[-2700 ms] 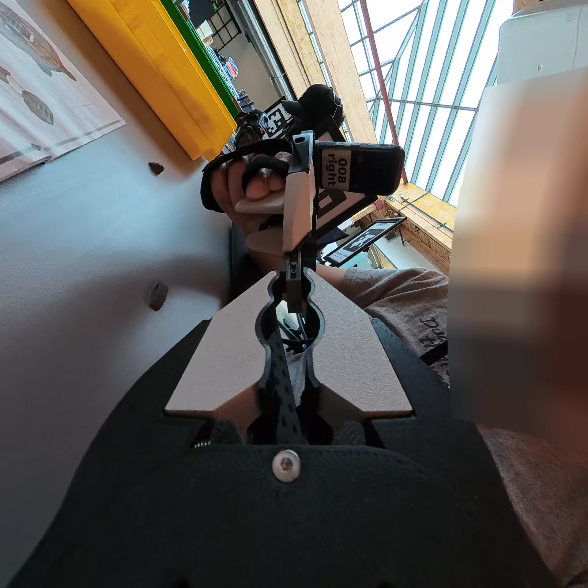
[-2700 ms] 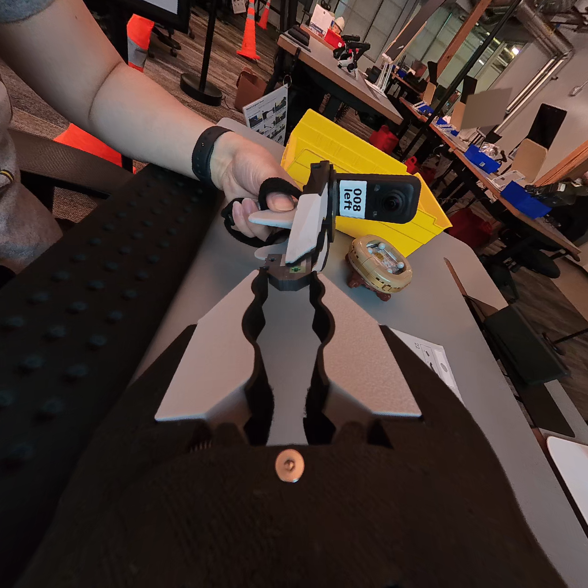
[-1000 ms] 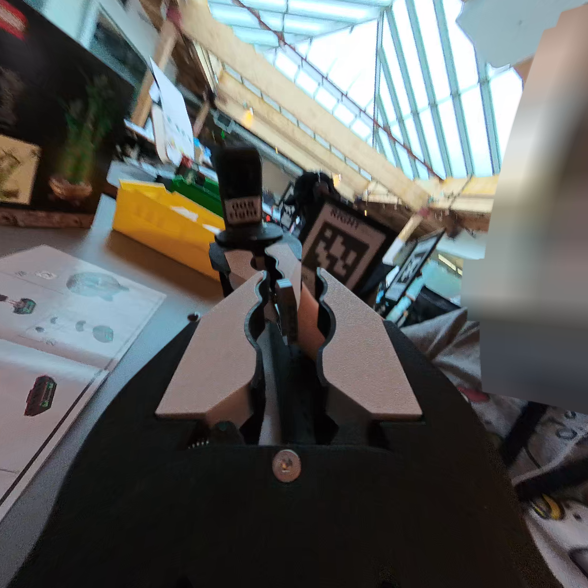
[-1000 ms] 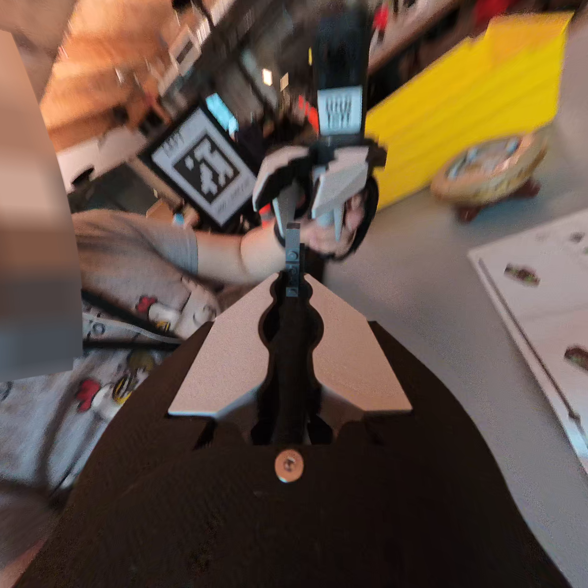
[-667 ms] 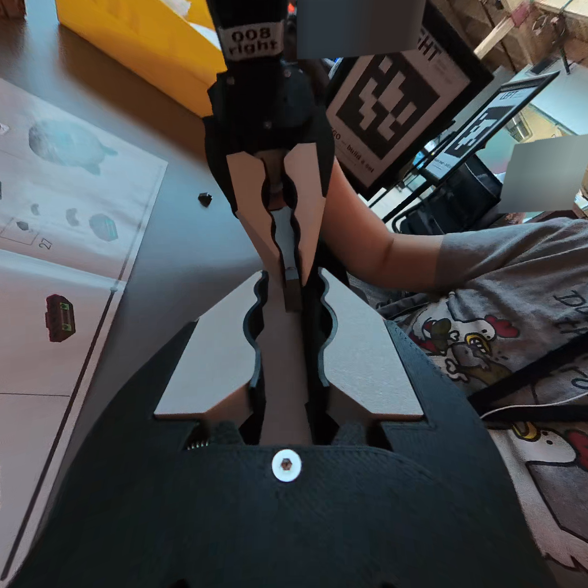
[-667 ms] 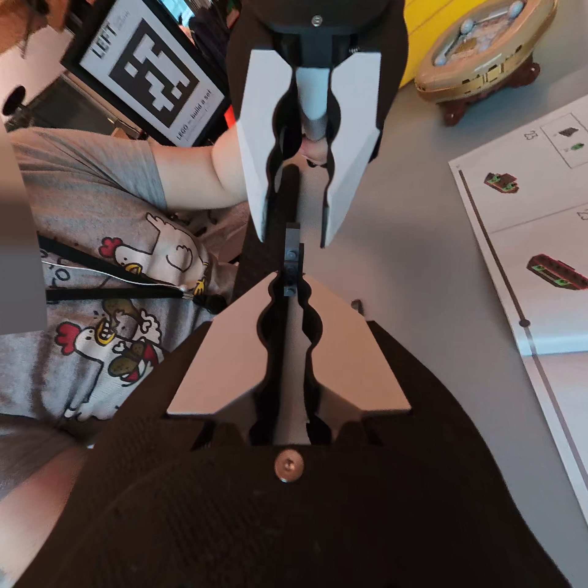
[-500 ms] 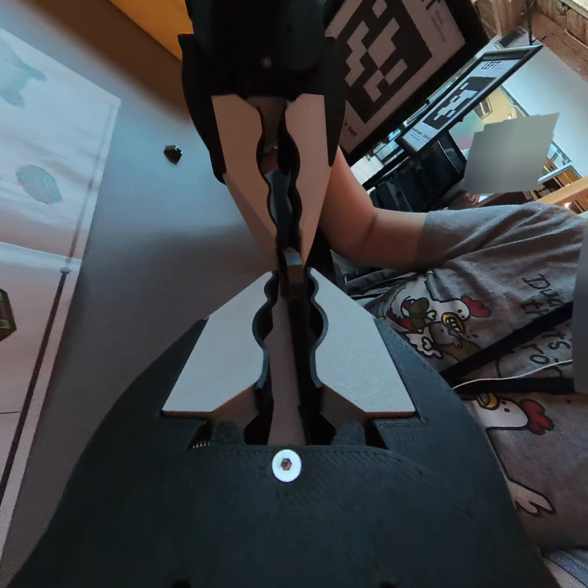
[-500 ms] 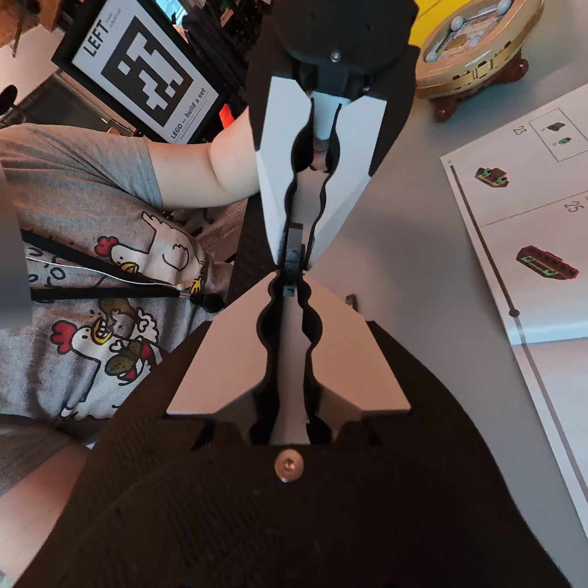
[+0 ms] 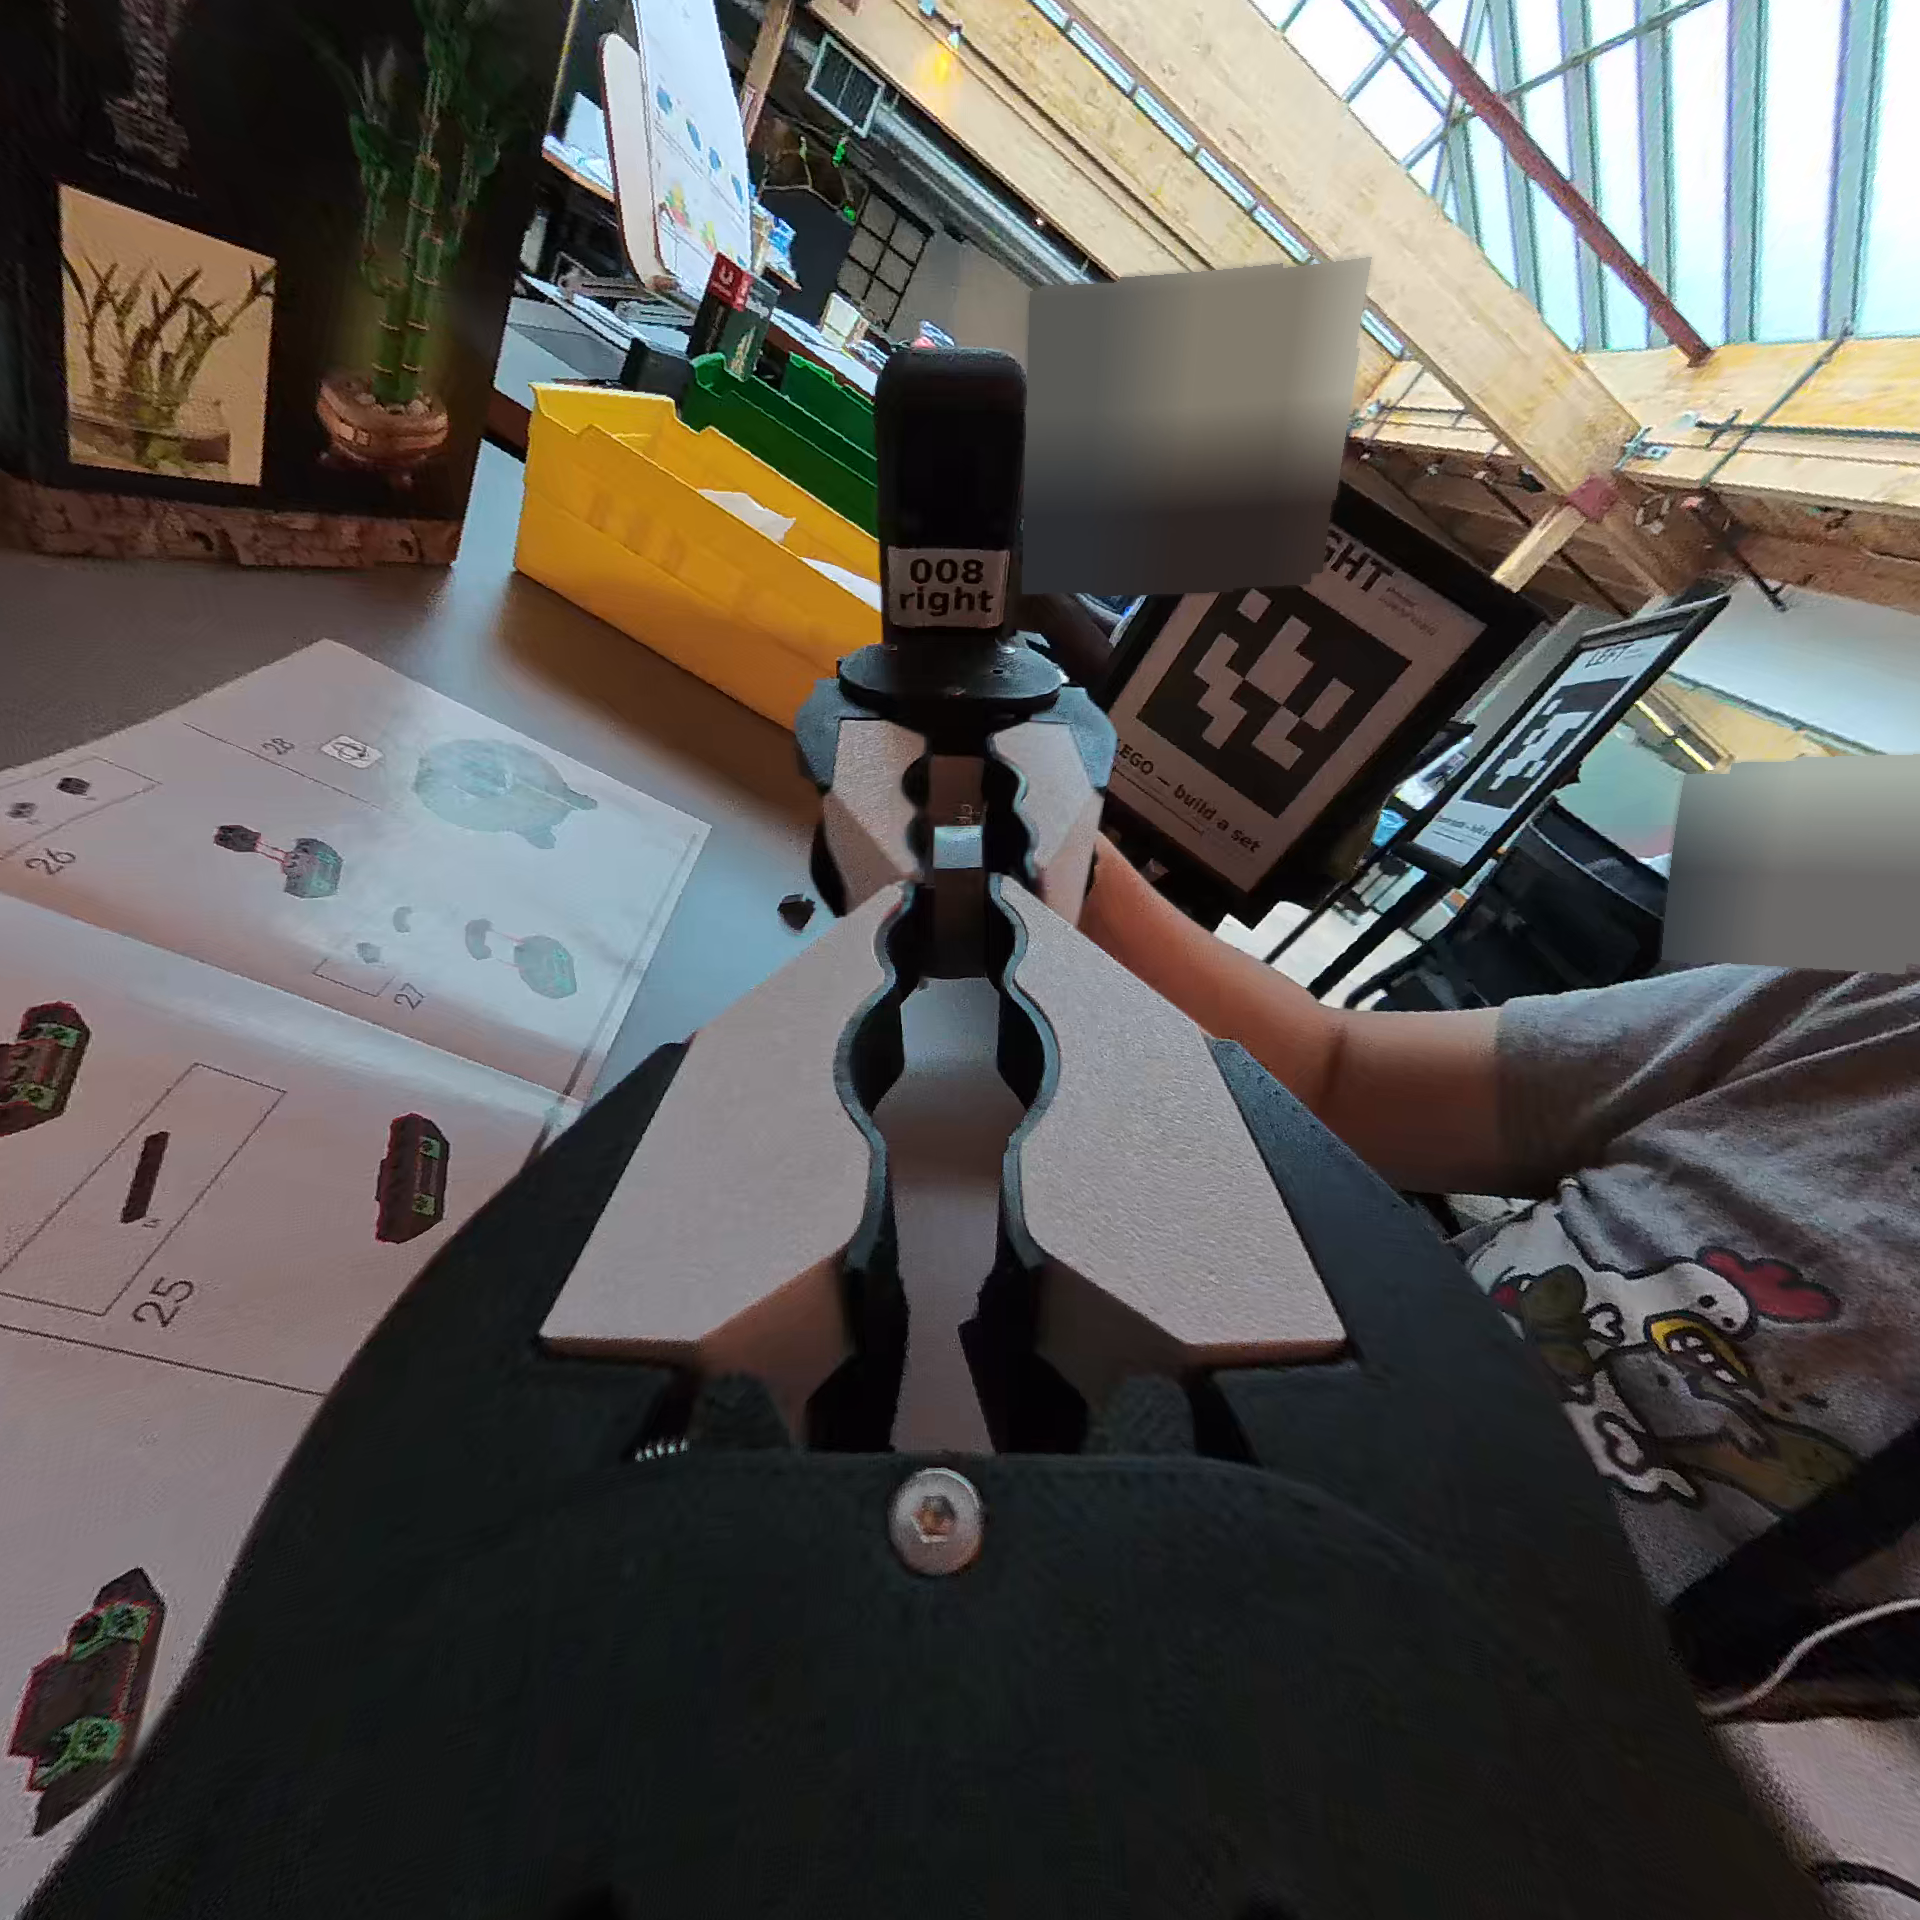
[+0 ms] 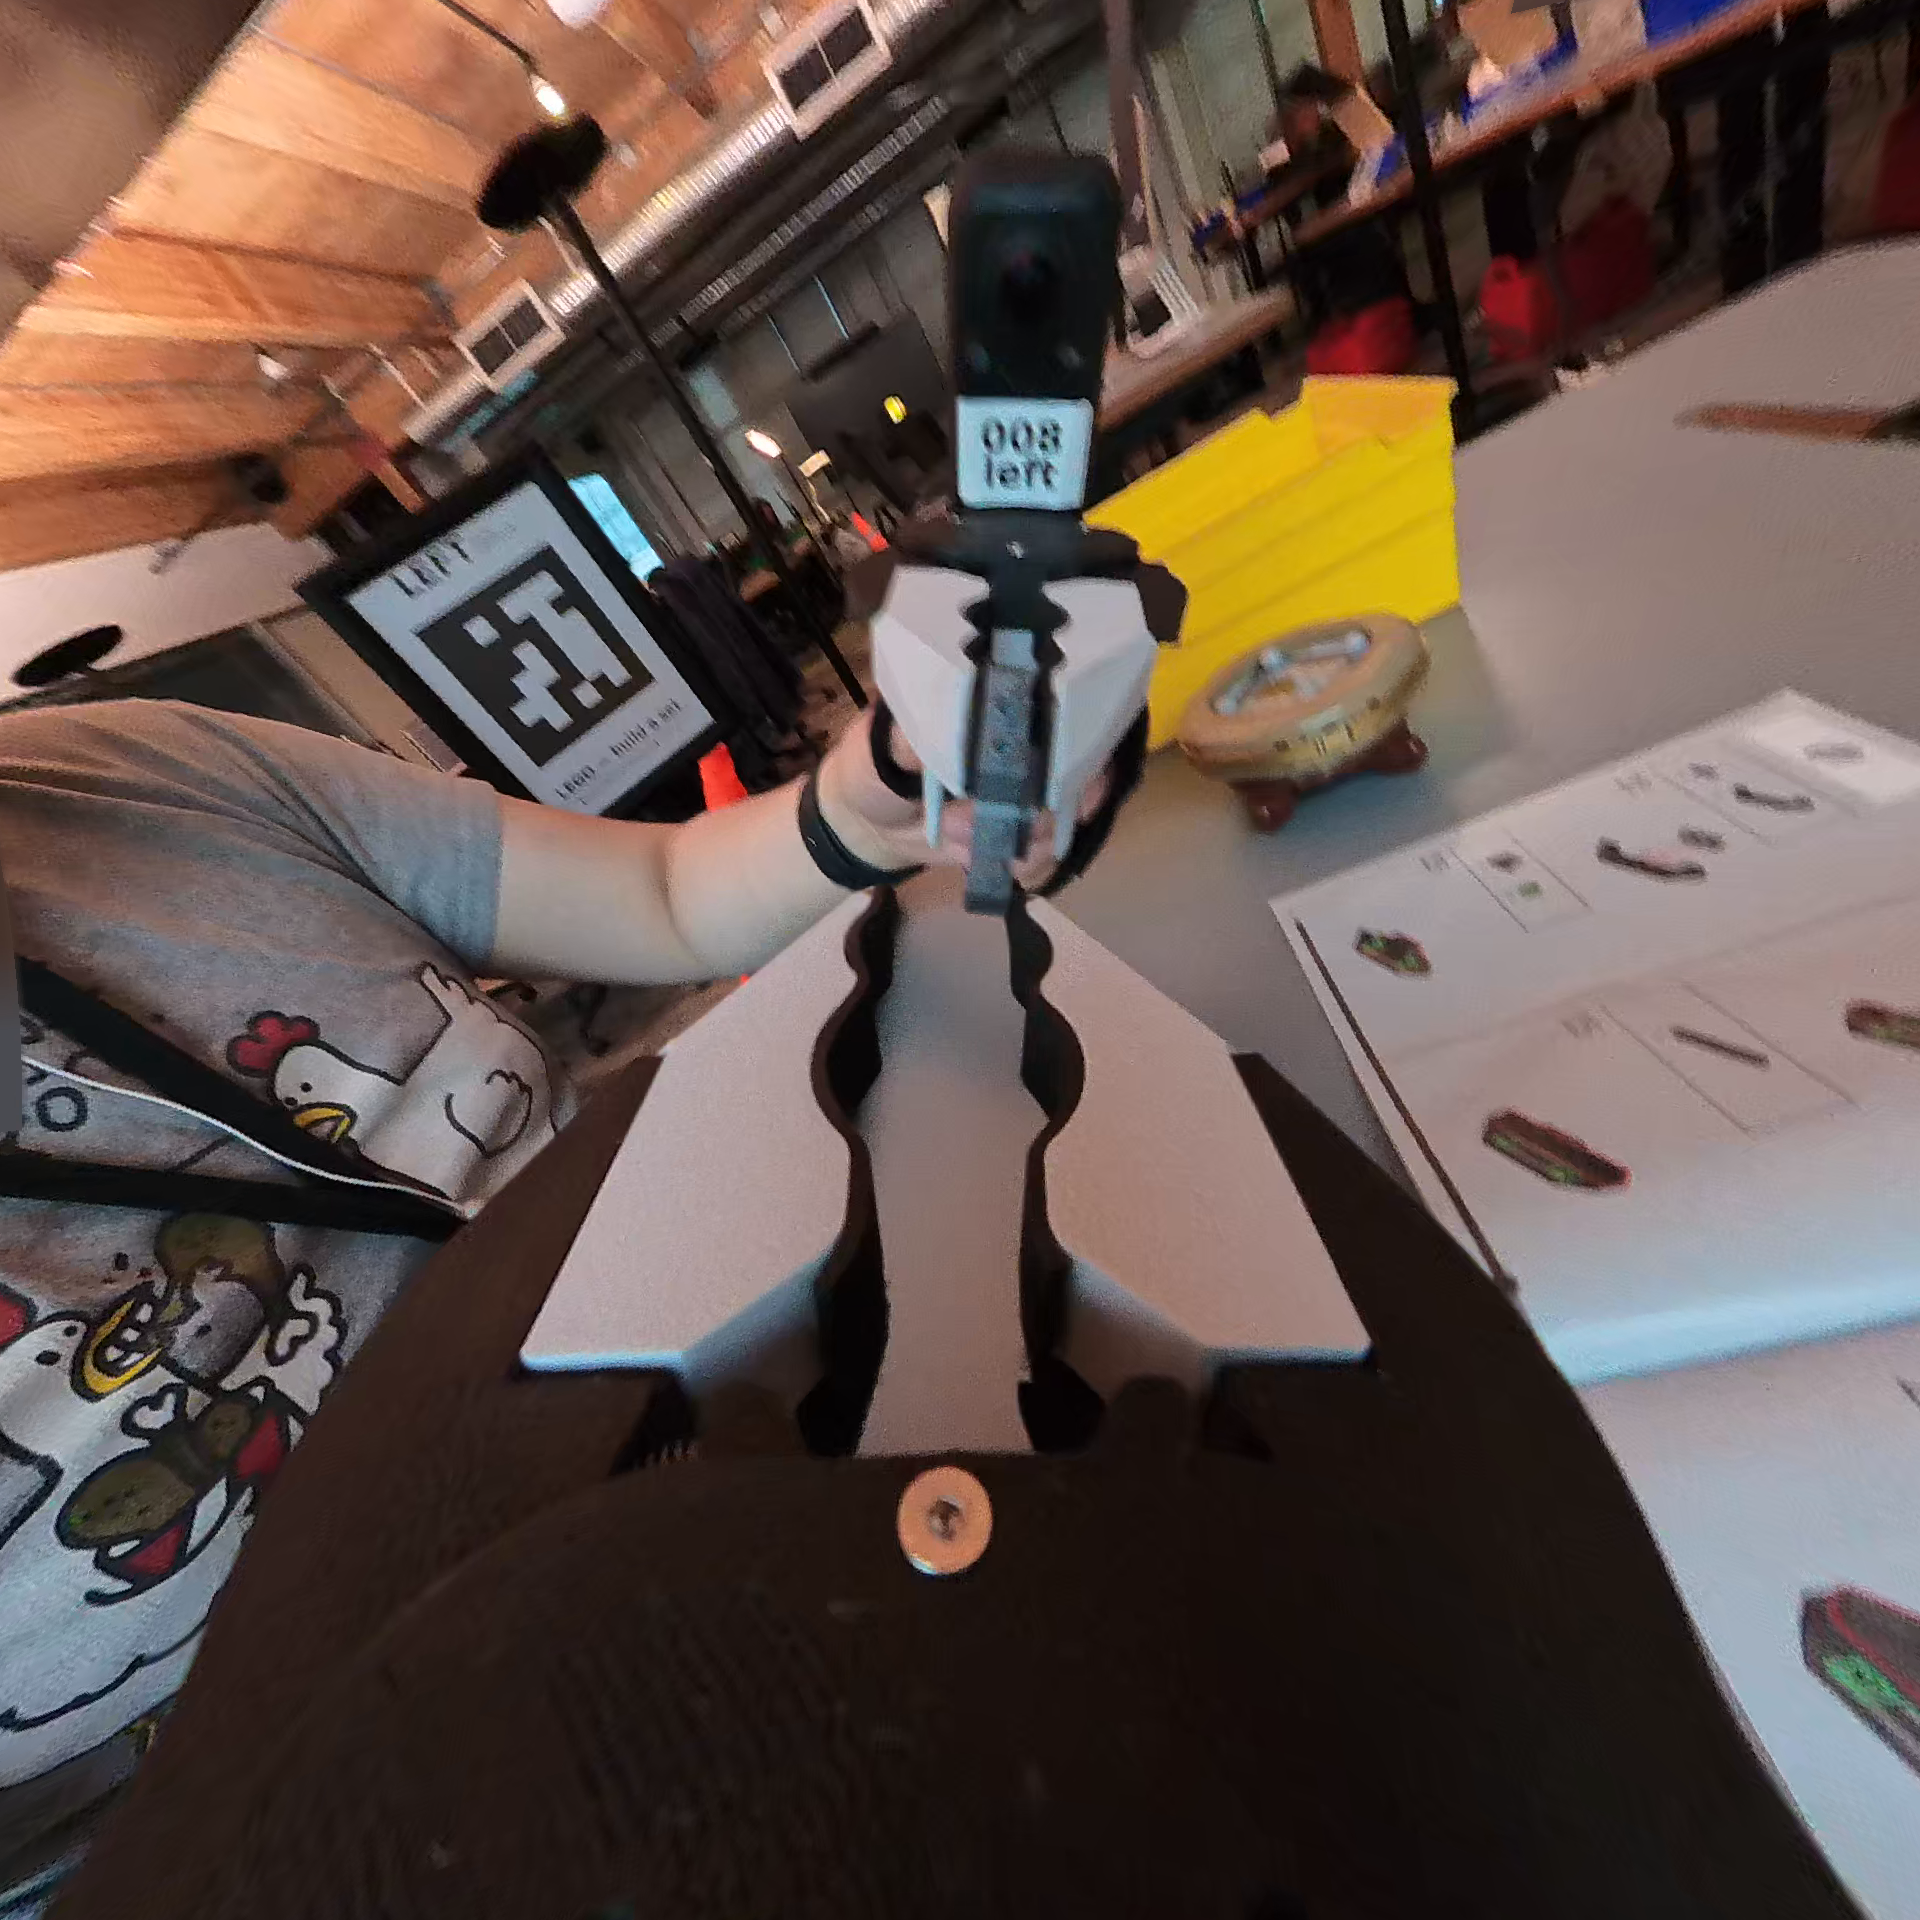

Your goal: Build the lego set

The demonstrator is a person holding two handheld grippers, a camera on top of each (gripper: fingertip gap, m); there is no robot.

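Left claw (image 9: 951, 920) is gripping a dark lego plate (image 10: 997, 769), its long axis pointing straight toward the released right claw (image 10: 951, 914) facing it.

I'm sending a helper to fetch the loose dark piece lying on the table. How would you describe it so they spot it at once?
Start at the yellow bin on the grey table. Between it and the open instruction booklet, just off the booklet's right edge, lies the loose dark piece. It is the only small real part on bare tabletop; its neighbours are printed pictures.
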